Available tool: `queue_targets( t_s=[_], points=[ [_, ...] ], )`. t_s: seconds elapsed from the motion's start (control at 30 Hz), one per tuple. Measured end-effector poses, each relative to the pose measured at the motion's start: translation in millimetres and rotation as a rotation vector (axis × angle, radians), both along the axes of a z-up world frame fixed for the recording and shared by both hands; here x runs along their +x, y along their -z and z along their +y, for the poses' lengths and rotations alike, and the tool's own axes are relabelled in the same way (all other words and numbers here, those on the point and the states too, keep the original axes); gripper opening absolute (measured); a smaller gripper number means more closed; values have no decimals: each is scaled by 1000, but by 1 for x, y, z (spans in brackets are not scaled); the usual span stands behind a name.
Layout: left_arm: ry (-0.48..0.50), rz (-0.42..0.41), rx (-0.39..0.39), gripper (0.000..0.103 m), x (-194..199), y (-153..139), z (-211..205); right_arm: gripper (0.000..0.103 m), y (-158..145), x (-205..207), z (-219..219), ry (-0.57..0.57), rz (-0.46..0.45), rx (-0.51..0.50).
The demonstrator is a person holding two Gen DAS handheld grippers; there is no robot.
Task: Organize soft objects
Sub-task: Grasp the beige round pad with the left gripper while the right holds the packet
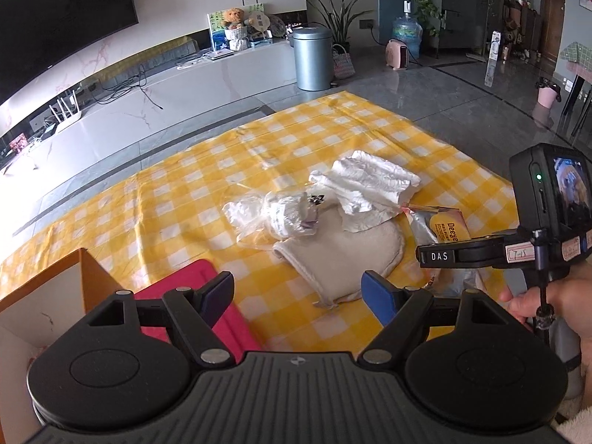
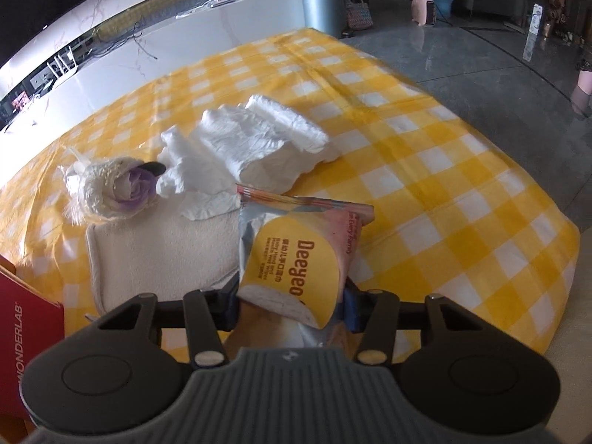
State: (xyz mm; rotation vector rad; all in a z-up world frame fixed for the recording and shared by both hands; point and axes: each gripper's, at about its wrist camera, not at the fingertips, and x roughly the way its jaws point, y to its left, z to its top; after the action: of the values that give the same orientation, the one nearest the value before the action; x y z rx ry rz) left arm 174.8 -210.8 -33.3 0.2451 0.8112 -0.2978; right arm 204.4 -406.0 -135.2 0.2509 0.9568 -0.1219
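Yellow checked cloth (image 2: 425, 155) on the floor, soft things piled.
Right tool (image 2: 292, 301) pinches the wet-wipes pack (image 2: 296, 259) above the cream towel (image 2: 166, 248); left tool (image 1: 298, 298) spread, empty.

Bare checkered cloth (image 1: 229, 162) beyond the pile; orange box (image 1: 55, 285) blocks near-left.

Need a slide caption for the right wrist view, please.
Right gripper shut on Deeyeo wipes pack above yellow checked cloth.
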Motion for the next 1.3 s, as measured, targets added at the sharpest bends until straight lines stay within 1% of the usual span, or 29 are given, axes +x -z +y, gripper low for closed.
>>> queue_targets(
  t_s=[0.1,0.2,0.27,0.3,0.33,0.37,0.47,0.53,0.6,0.63,0.67,0.7,0.83,0.87,0.9,0.93,0.97,1.0,1.03,1.07,1.1,1.17,1.3],
  points=[
    [37,43,0,92,15,4,-15,51,-1,-4,-13,27,-17,38],
    [80,109,-23,92,35,10,-25,51,2,-4,-22,58,-21,23],
    [89,165,-30,87,49,18,-30,51,1,-5,-25,66,-25,9],
    [79,199,-25,80,56,23,-33,51,2,-5,-27,68,-30,16],
    [70,230,-22,76,63,28,-35,51,2,-5,-29,66,-38,29],
    [63,267,-23,75,70,33,-37,51,1,-6,-30,64,-47,41],
    [14,318,-26,72,89,47,-39,51,-2,-9,-32,62,-71,50],
    [-31,339,-1,72,100,55,-41,51,-4,-11,-33,67,-84,50],
    [-104,346,30,72,108,62,-39,51,-5,-14,-36,72,-88,61],
    [-146,349,26,72,111,64,-36,51,-4,-14,-37,75,-87,64],
    [-166,360,14,72,113,67,-34,51,-3,-15,-39,79,-84,64],
    [-178,389,-6,72,116,70,-31,51,-2,-14,-41,86,-80,63],
    [-230,525,-93,72,128,90,-23,51,-1,-15,-44,100,-73,56],
    [-233,573,-123,72,131,95,-22,51,-1,-15,-44,100,-75,60],
    [-223,615,-146,68,135,100,-21,51,-1,-15,-44,97,-76,64],
    [-219,637,-154,59,139,104,-19,51,0,-15,-44,94,-75,70],
    [-226,638,-146,48,141,107,-19,51,0,-14,-44,92,-73,73],
    [-240,631,-151,45,142,108,-17,51,1,-14,-43,89,-71,74],
    [-248,629,-166,39,143,107,-15,51,1,-14,-43,88,-69,72],
    [-251,633,-154,34,143,106,-16,51,1,-14,-42,89,-69,70],
    [-237,627,-136,31,143,106,-17,51,1,-14,-42,90,-69,66],
    [-213,615,-108,18,140,105,-20,51,1,-14,-41,91,-68,64],
    [-212,587,-105,14,132,98,-18,51,2,-11,-39,94,-63,54]
  ],
)
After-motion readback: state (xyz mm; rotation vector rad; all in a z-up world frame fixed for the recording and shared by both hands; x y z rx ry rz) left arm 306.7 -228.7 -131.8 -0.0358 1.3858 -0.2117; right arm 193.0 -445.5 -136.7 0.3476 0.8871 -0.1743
